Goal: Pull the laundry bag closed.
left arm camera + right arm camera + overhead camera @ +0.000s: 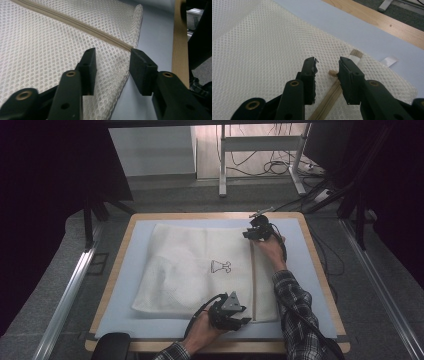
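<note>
A white mesh laundry bag (195, 270) lay flat on a pale blue mat (120, 320) covering the wooden table (320, 265), with a beige zipper (253, 280) running along its right side. The left gripper (231, 314) rested at the bag's near edge, beside the zipper's near end; its jaws stood apart, with mesh and the zipper's end between them but no pad pressing on the cloth. The right gripper (256, 232) sat at the far end of the zipper, jaws likewise apart, the small beige zipper pull (332, 73) lying just between them and ungripped. A white tag (389, 61) projected from the far corner of the bag.

Risks, as judged from this position: with neither end clamped, any pull on the slider would probably drag the whole bag across the mat instead of moving the zipper. The pull is small, so the right jaws could close on mesh alone and snag it.
</note>
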The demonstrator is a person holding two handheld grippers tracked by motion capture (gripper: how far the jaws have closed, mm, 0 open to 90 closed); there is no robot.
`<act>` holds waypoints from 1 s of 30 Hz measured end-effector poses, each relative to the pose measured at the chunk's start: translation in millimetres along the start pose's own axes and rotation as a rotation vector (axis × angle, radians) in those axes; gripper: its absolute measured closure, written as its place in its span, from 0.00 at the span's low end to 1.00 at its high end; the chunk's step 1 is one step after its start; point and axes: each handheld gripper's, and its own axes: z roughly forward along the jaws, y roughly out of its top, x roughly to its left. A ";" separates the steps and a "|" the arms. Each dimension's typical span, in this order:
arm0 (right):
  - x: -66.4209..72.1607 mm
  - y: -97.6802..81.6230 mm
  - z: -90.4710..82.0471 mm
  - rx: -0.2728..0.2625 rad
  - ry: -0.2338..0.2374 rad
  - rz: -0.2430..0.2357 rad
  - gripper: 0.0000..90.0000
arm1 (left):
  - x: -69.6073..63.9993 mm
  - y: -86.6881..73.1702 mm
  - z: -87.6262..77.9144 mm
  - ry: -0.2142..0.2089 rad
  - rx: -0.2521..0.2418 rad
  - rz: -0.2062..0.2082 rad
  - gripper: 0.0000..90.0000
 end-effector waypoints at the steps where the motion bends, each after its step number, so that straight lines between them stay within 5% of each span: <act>1: 0.6 -0.5 -0.4 -0.001 -0.001 -0.001 0.72 | -0.4 0.4 0.1 0.003 0.002 0.003 0.61; 6: 4.2 -3.7 -3.7 -0.010 0.014 -0.003 0.66 | -2.2 2.2 -1.1 0.025 0.020 0.030 0.53; 16: 11.2 -9.4 -16.2 -0.006 0.040 -0.030 0.53 | -1.1 1.3 1.2 0.040 0.037 0.017 0.32; 30: 15.2 -18.8 -36.0 -0.011 0.051 -0.017 0.30 | 3.3 -1.5 -6.3 0.029 0.049 -0.039 0.14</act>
